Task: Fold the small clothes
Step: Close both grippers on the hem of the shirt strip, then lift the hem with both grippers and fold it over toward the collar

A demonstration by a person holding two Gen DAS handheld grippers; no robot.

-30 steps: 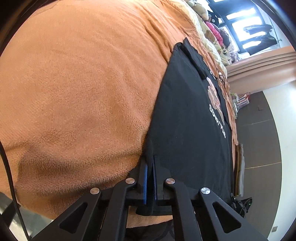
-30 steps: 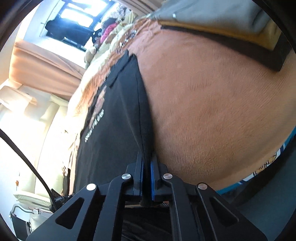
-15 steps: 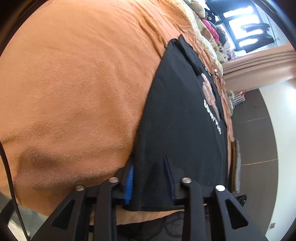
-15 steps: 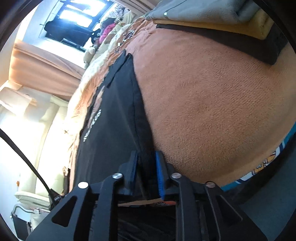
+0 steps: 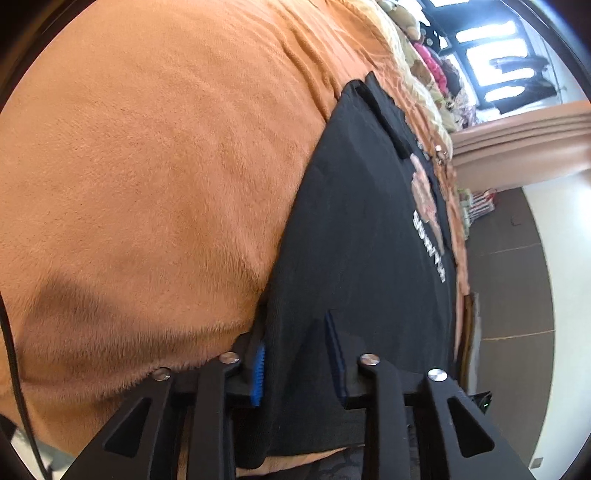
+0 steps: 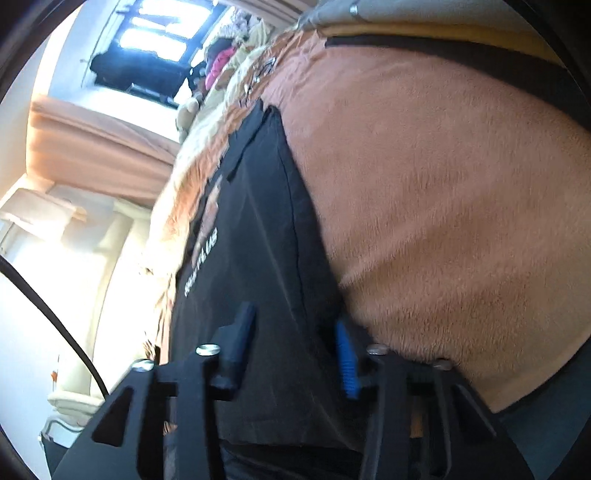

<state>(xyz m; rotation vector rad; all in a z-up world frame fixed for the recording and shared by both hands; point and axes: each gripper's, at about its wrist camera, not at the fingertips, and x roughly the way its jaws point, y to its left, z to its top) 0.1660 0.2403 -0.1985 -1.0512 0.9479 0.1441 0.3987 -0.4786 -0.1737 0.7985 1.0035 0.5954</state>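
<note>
A black T-shirt (image 5: 362,229) with a pinkish print and white lettering lies flat on an orange fleece blanket (image 5: 166,166), its sides folded in. My left gripper (image 5: 295,328) sits at the shirt's near left corner. Its jaws are closing, with the hem lying loose between them and the pads off the cloth. The right wrist view shows the same shirt (image 6: 258,240) on the blanket (image 6: 443,184). My right gripper (image 6: 291,317) straddles the near right corner. Its jaws are also closing, with fabric between them and no grip.
Soft toys and piled clothes (image 5: 428,62) crowd the bed's far end under a bright window (image 6: 155,37). Grey and yellow bedding (image 6: 424,18) borders the blanket. Dark floor (image 5: 509,277) runs along one side of the bed. A black cable (image 6: 48,306) crosses the right wrist view.
Both grippers were shut on the shirt's near hem; their jaws now stand apart and the hem lies flat on the blanket. The right gripper has sunk closer to the bed.
</note>
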